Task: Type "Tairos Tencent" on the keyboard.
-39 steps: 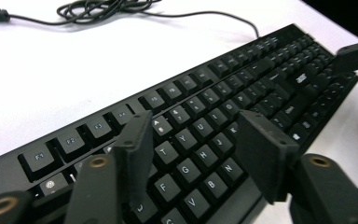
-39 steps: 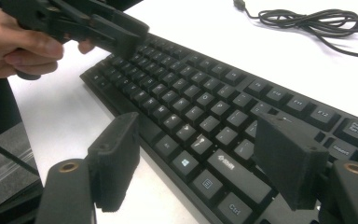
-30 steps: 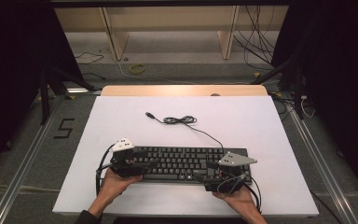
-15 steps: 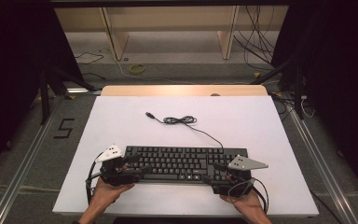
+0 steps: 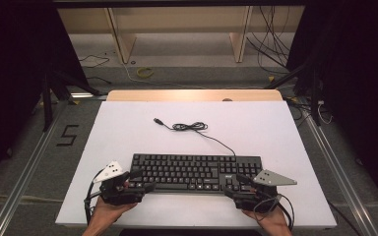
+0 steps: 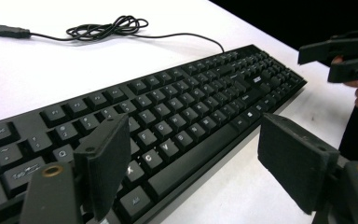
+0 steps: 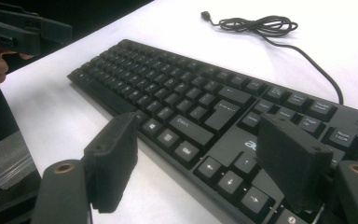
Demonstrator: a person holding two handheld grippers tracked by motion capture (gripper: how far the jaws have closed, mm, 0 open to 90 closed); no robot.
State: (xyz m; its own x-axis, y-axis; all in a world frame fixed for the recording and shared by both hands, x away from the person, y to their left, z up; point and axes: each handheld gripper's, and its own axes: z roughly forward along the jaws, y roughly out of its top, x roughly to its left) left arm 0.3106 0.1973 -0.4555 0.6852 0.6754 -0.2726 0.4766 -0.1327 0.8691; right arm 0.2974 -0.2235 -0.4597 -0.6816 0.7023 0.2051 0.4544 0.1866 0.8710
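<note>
- High view: a black keyboard [image 5: 196,172] lies flat near the front edge of a white table [image 5: 128,128], long side running across. Its cable [image 5: 192,127] leaves the back edge toward the right, runs up the table into a loose tangle, and ends in a plug lying to the left of that tangle.
- High view: the left gripper [image 5: 140,181] sits at the keyboard's front left corner, held from below by the person's left hand [image 5: 106,216]. The right gripper [image 5: 235,186] sits at the front right corner, with the right hand [image 5: 270,221] under it. Each carries a grey three-cornered plate on top.
- Left gripper view: the left gripper [image 6: 191,158] has its jaws wide apart, holding nothing. One jaw hangs over the keys at the left end of the keyboard [image 6: 168,107], the other over bare table [image 6: 242,186] in front of it. The right gripper shows far off at the upper right.
- Right gripper view: the right gripper [image 7: 198,161] also has its jaws spread, empty. One jaw is over the arrow keys of the keyboard [image 7: 205,102], the other over the table [image 7: 65,126] just in front. I can't tell whether either jaw touches the keyboard.
</note>
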